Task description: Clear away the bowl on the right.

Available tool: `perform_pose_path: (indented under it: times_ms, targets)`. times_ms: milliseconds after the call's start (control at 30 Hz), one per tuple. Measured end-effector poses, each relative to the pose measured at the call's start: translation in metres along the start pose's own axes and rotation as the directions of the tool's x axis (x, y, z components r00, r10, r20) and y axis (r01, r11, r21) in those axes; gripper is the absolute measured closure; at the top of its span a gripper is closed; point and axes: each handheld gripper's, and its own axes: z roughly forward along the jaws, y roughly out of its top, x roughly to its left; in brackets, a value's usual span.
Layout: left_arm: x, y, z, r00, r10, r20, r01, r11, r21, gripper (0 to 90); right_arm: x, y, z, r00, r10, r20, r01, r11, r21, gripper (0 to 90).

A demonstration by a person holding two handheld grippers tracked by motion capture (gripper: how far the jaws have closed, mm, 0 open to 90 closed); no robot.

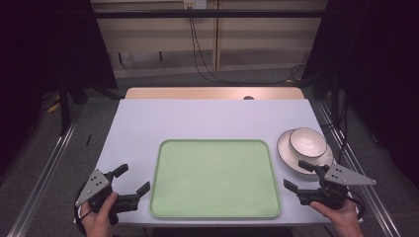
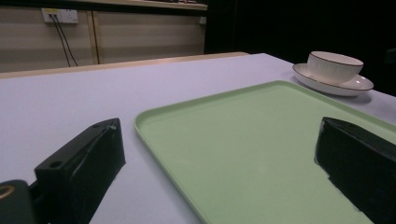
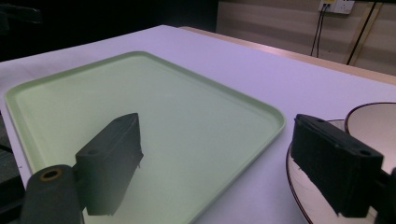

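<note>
White table [image 1: 197, 118] under dim light, dark curtains both sides, wooden wall panels behind. Green tray [image 1: 215, 178] lies flat at near middle of table, nothing on it. White bowl [image 1: 307, 142] stands upright in white saucer [image 1: 288, 159], just beside tray's far right corner. Right gripper [image 1: 298, 176] near saucer's front edge, jaws wide apart, nothing between, one jaw over saucer rim. Left gripper [image 1: 132, 179] just left of tray, jaws apart, holding nothing.
</note>
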Motion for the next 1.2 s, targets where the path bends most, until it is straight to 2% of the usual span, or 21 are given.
perform_pose_path:
  times_ms: [200, 233, 333, 367, 467, 500, 633, 767, 800, 1000, 1067, 1167, 1200]
  targets:
    - [0.000, 0.000, 0.001, 1.0000, 0.000, 0.000, 0.000, 1.0000, 0.000, 1.6, 0.000, 0.000, -0.001, 0.9999, -0.012, 0.009, 0.012, 1.000, -0.009, 21.7]
    - [0.000, 0.000, 0.001, 1.0000, -0.001, -0.001, 0.001, 1.0000, 0.000, 1.6, -0.002, 0.000, -0.001, 0.9996, 0.016, -0.023, -0.016, 1.000, 0.004, 21.8]
    - [0.000, 0.000, 0.002, 1.0000, -0.002, 0.001, 0.002, 1.0000, 0.004, 1.6, -0.003, -0.001, 0.000, 0.9999, -0.004, -0.014, 0.005, 1.000, 0.010, 23.9]
    - [0.000, 0.000, 0.002, 1.0000, -0.003, 0.001, 0.003, 1.0000, 0.004, 1.6, -0.003, -0.001, 0.000, 0.9988, 0.040, -0.028, -0.039, 0.999, 0.032, 23.6]
    - [0.000, 0.000, 0.002, 1.0000, -0.002, 0.002, 0.002, 1.0000, 0.001, 1.6, -0.003, -0.001, -0.002, 0.9996, 0.024, -0.017, -0.024, 0.999, 0.035, 25.8]
    - [0.000, 0.000, 0.003, 1.0000, -0.002, 0.001, 0.002, 1.0000, -0.001, 1.6, -0.003, 0.000, -0.002, 0.9989, 0.042, -0.020, -0.041, 0.998, 0.045, 26.6]
    - [0.000, 0.000, 0.002, 1.0000, -0.003, 0.004, 0.003, 1.0000, 0.002, 1.6, -0.004, 0.004, -0.006, 0.9978, 0.065, -0.010, -0.064, 0.996, 0.059, 26.9]
    - [0.000, 0.000, 0.003, 1.0000, 0.000, 0.006, 0.000, 1.0000, 0.003, 1.6, -0.008, 0.005, -0.010, 0.9968, 0.078, 0.021, -0.079, 0.995, 0.055, 27.7]
    - [0.000, 0.000, 0.003, 1.0000, 0.001, 0.008, -0.001, 1.0000, 0.004, 1.6, -0.011, 0.005, -0.011, 0.9951, 0.095, 0.028, -0.097, 0.993, 0.073, 27.7]
    - [0.000, 0.000, 0.002, 0.9999, 0.001, 0.011, -0.001, 1.0000, 0.002, 1.6, -0.014, 0.005, -0.015, 0.9941, 0.104, 0.033, -0.106, 0.991, 0.083, 29.3]
    - [0.000, 0.000, 0.002, 0.9999, 0.001, 0.014, -0.001, 1.0000, 0.002, 1.6, -0.016, 0.006, -0.016, 0.9947, 0.093, 0.045, -0.096, 0.991, 0.089, 29.3]
    - [0.000, 0.001, 0.003, 0.9999, 0.000, 0.011, 0.000, 1.0000, -0.001, 1.6, -0.020, 0.006, -0.018, 0.9923, 0.107, 0.062, -0.113, 0.989, 0.099, 32.1]
    - [0.000, 0.001, 0.003, 0.9999, -0.002, 0.012, 0.002, 1.0000, -0.002, 1.6, -0.025, 0.006, -0.020, 0.9902, 0.106, 0.092, -0.115, 0.987, 0.109, 33.3]
